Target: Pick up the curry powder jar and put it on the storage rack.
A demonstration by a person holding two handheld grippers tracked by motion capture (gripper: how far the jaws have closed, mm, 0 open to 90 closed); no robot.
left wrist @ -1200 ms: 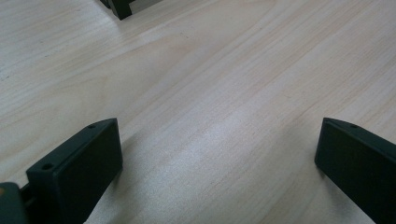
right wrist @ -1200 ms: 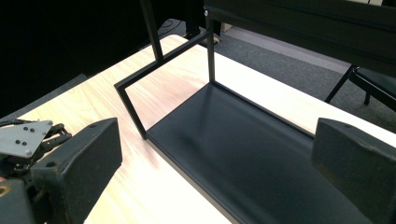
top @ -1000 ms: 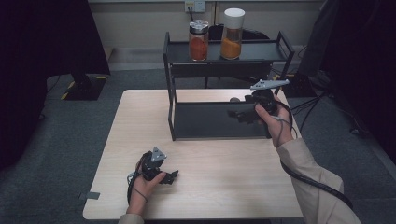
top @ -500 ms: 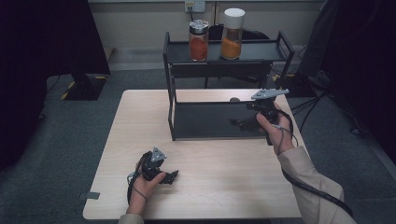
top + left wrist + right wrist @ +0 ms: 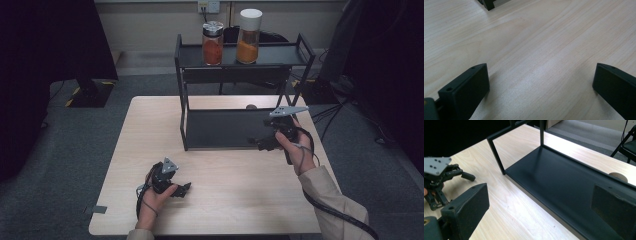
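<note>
Both claws spread, empty: left claw [image 5: 186,188] on table [image 5: 150,130], right claw [image 5: 256,144] at rack [image 5: 220,129] (far jars blurry)

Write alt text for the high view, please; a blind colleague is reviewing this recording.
A person at a pale wooden table holds the right gripper open at the lower tier of a black two-tier rack. The left gripper rests open on the tabletop, and two orange-filled jars stand on the rack's top shelf.
</note>
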